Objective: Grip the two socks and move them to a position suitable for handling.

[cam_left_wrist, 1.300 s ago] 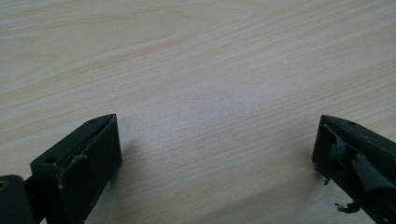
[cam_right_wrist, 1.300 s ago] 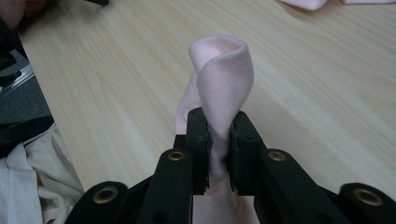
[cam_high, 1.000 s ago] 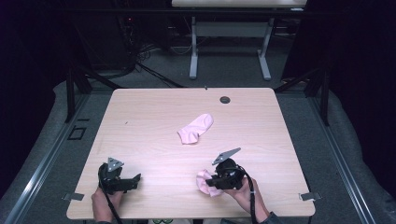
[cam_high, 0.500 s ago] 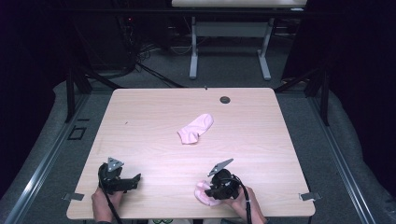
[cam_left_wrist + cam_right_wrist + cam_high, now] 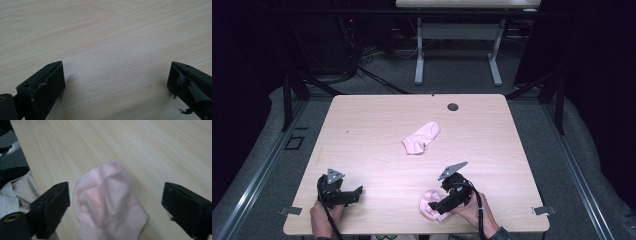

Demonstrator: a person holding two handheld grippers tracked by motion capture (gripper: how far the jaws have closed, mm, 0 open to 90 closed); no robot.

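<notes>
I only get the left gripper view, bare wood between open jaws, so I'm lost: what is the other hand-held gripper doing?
Observer: The right hand-held gripper is at the near edge of the table. Its jaws have just been opening, and a crumpled pink sock lies between them, pads off it.
Operator: Anything else out there?
Observer: A second pink sock lies flat near the table's middle, apart from both grippers.
Operator: Where is mine?
Observer: The left hand-held gripper sits by the near left corner, well clear of both socks.
</notes>
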